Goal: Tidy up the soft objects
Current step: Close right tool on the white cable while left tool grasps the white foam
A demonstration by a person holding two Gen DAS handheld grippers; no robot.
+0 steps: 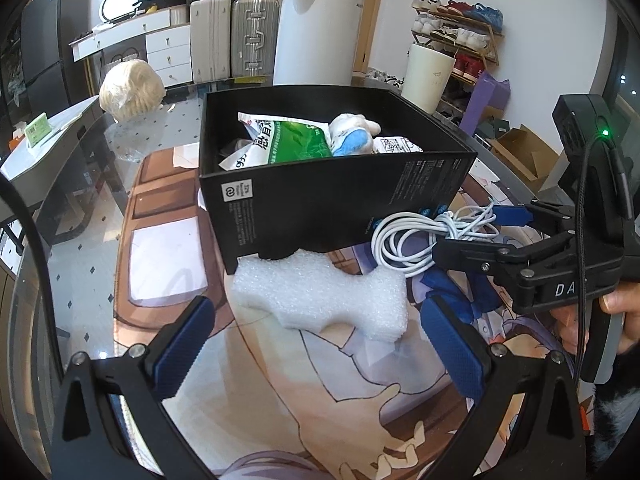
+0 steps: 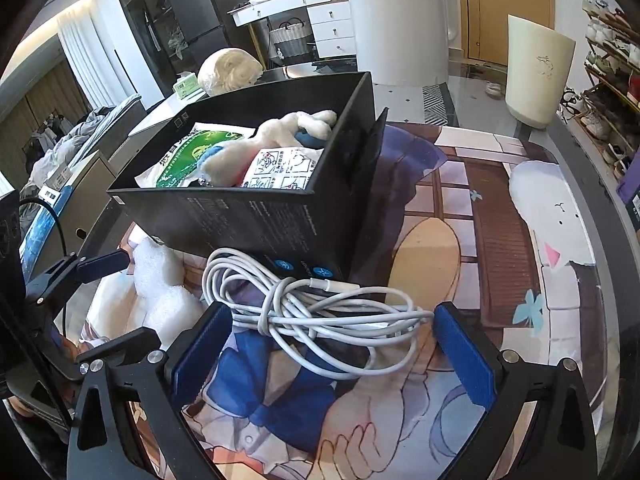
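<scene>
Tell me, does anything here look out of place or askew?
Yes. The black cardboard box sits tilted: its near corner rests on the white foam block instead of the mat. The coiled white cable lies against its side.

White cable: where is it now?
The white cable lies coiled on the mat against the black box, between the open right gripper fingers, right of the foam block.

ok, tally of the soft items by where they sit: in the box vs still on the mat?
In the black box: 3 (green-and-white pouch, plush toy, white printed packet)
On the mat: 2 (white foam piece, coiled white cable)
Total: 5
</scene>
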